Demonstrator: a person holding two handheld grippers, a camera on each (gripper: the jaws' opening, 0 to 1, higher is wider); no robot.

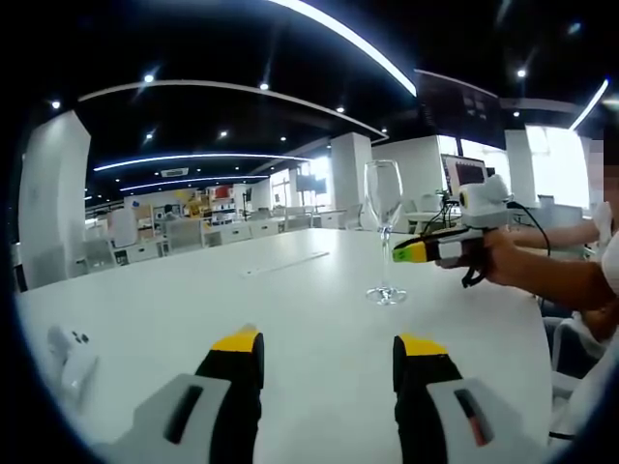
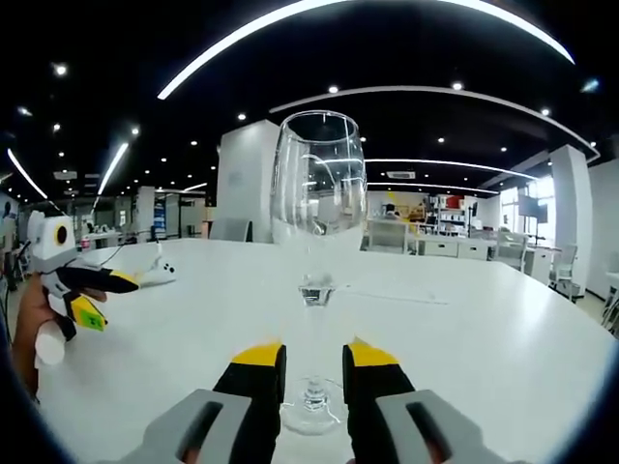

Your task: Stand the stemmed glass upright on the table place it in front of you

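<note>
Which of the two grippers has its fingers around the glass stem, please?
The right gripper: its yellow-tipped fingers flank the stem of the upright stemmed glass. The left gripper is open over bare table, short of the glass.

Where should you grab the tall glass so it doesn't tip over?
Grip the glass by its thin stem, just above the round foot, coming in level from the side. It stands upright on the table, and the stem is the narrow part that fits between the jaws; the bowl is wide and fragile. The right gripper already has its jaws on either side of the stem, seemingly not yet closed.
</note>
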